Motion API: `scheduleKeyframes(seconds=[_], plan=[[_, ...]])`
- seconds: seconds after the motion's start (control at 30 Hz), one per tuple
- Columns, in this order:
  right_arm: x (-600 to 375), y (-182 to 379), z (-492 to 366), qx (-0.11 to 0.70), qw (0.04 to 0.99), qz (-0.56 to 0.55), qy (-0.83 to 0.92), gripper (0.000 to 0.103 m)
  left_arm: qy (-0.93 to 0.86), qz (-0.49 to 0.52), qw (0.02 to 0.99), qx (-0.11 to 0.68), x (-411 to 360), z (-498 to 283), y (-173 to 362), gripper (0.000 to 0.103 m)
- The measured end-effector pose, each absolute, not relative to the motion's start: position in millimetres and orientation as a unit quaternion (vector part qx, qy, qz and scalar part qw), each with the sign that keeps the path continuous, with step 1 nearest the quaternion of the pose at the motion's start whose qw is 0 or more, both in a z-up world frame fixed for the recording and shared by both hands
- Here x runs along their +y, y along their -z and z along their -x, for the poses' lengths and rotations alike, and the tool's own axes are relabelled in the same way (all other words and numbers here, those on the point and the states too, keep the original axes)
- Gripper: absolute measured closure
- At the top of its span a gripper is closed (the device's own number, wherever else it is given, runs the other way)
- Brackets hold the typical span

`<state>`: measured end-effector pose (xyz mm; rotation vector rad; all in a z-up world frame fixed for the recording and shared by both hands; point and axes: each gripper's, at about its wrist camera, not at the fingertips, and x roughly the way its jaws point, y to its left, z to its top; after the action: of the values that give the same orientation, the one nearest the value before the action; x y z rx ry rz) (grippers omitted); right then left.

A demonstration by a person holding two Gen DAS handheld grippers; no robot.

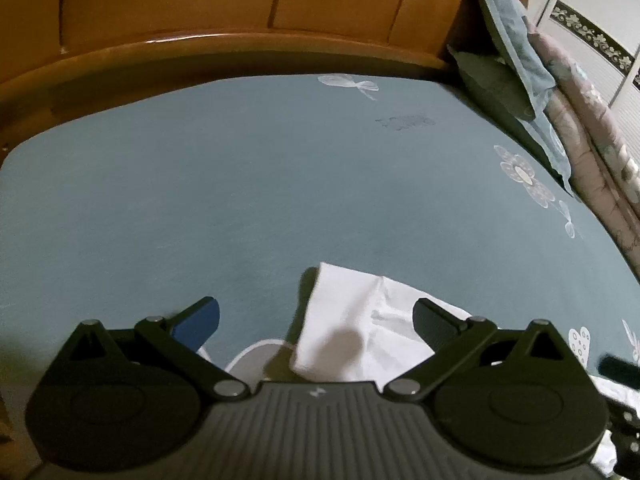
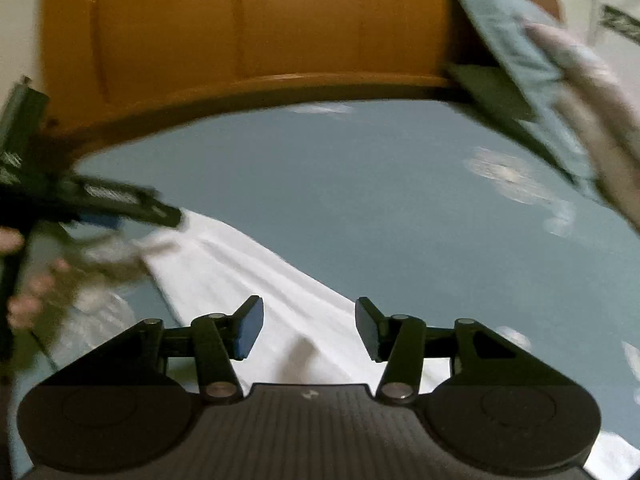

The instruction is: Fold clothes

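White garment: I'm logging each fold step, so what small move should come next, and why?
Probably lower the open right gripper and close on the white garment beneath it; the left gripper is open too, so neither holds cloth.

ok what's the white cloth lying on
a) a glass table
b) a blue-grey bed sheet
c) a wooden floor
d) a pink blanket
b: the white cloth is spread on the blue-grey sheet in front of the wooden headboard, and both open grippers, left and right, hang above it.
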<state>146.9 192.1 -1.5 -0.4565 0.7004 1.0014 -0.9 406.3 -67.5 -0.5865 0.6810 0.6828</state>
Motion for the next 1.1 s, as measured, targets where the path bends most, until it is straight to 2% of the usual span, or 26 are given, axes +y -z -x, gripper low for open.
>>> scheduleKeyframes(seconds=[0.3,0.57,0.77,0.87,0.97,1.1], plan=[[144.3,55.2,-164.8,0.416,0.813,0.15,-0.378,0.046,-0.3,0.225,0.867,0.329,382.2,-22.7,67.0,0.001],[141.1,39.4,-145.3,0.397,0.816,0.114,-0.405,0.045,-0.283,0.186,0.88,0.334,364.6,-35.6,67.7,0.001],[109.7,50.6,-169.1,0.433,0.838,0.096,-0.318,0.045,-0.272,0.172,0.885,0.337,357.6,-42.0,69.3,0.001],[107.7,56.7,-156.6,0.44,0.824,0.106,-0.34,0.042,-0.276,0.167,0.884,0.339,358.0,-43.2,70.5,0.001],[105.2,41.0,-157.6,0.433,0.813,0.095,-0.377,0.043,-0.276,0.172,0.883,0.337,359.1,-41.6,70.6,0.001],[93.1,19.6,-186.3,0.377,0.865,0.113,-0.312,0.043,-0.281,0.182,0.882,0.332,363.2,-39.2,71.0,0.001]])
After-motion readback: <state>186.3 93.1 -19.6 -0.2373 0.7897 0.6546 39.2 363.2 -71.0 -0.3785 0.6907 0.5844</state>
